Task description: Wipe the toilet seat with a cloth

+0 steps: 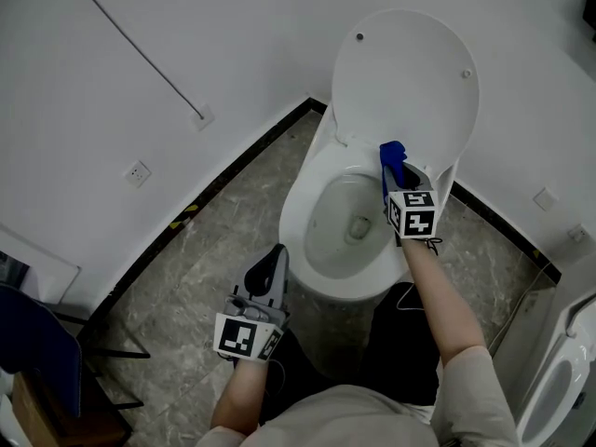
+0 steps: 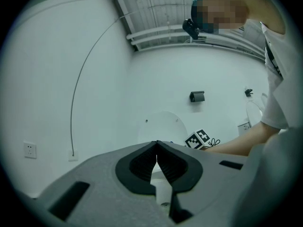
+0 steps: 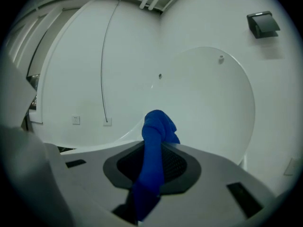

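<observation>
Two grey hand-held grippers, worn with a pale short-sleeved top.
The left gripper and right gripper have light grey shells and black ribbed pads. Each carries a marker cube of black-and-white squares, and a thin black cord loops by the right one. The person wears a beige short sleeve and dark trousers.

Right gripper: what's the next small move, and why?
Probably lower the right gripper slightly, pressing the blue cloth onto the toilet seat. Its jaws are shut on the cloth, which sticks out past the tips at the seat's back right, below the raised lid. Contact cannot be confirmed. The left gripper is shut, empty and off to the side.
</observation>
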A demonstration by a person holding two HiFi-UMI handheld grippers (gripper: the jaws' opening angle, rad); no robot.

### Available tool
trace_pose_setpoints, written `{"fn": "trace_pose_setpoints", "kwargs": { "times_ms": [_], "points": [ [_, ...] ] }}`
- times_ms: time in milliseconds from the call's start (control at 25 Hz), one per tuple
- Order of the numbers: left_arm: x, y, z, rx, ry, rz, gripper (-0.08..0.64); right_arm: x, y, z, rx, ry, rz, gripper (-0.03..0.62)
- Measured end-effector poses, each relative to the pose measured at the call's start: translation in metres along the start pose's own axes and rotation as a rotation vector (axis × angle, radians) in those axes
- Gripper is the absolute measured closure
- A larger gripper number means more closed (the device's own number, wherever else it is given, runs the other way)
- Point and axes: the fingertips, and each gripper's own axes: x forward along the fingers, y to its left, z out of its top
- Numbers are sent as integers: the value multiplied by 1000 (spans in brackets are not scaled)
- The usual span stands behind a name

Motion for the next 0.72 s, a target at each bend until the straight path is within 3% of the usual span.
{"fn": "trace_pose_setpoints", "kwargs": {
  "times_ms": [320, 720],
  "points": [
    [-8, -4, 3, 55, 12, 9, 552, 46, -9, -22, 25, 129, -37, 525],
    [-11, 0, -1, 49, 22, 15, 552, 75, -9, -35, -67, 241, -60, 525]
  ]
}}
